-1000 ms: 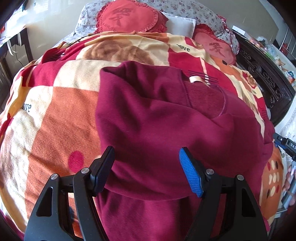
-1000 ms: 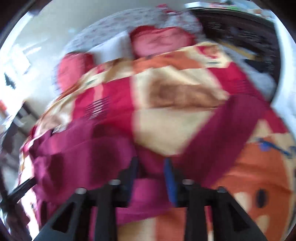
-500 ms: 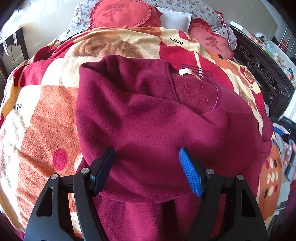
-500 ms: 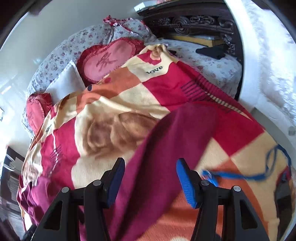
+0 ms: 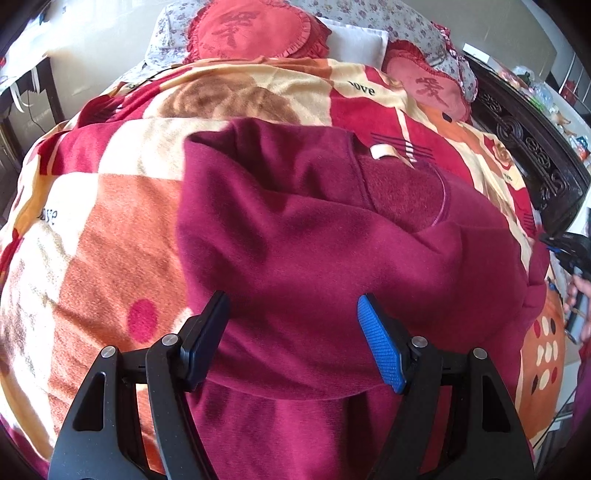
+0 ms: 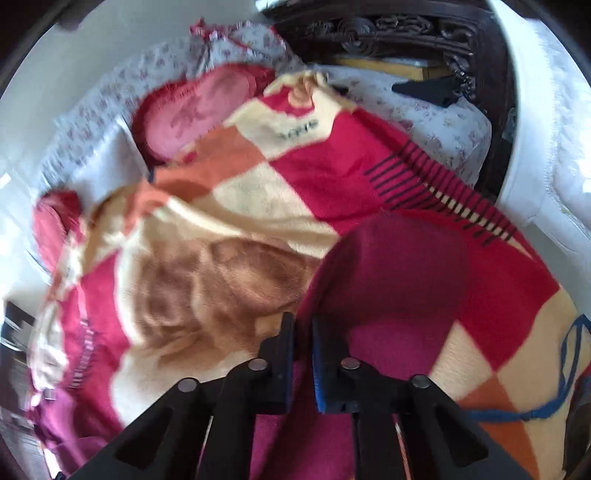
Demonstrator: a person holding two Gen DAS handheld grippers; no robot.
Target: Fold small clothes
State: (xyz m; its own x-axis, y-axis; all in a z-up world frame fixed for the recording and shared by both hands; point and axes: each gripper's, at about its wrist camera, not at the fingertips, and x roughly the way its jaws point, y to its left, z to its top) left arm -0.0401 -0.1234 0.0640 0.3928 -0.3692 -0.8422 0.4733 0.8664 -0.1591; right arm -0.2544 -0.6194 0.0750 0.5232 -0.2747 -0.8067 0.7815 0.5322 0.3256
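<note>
A maroon fleece sweatshirt (image 5: 314,240) lies spread on a patterned red, orange and cream blanket (image 5: 92,229) on a bed, collar label toward the pillows, one part folded over its body. My left gripper (image 5: 291,317) is open and hovers just above the garment's near fold, holding nothing. In the right wrist view my right gripper (image 6: 303,332) is shut on the edge of a maroon sleeve (image 6: 388,273) that stretches away across the blanket (image 6: 184,266). The right gripper also shows at the far right edge of the left wrist view (image 5: 569,251).
Red heart-shaped cushions (image 5: 255,29) and floral pillows (image 5: 369,14) lie at the head of the bed. A dark carved wooden bed frame (image 5: 532,147) runs along the right side. A blue cord (image 6: 569,354) lies on the blanket near the right gripper.
My right gripper was open over the sleeve half a second ago and has closed on its edge. My left gripper stayed open and shifted only slightly above the sweatshirt.
</note>
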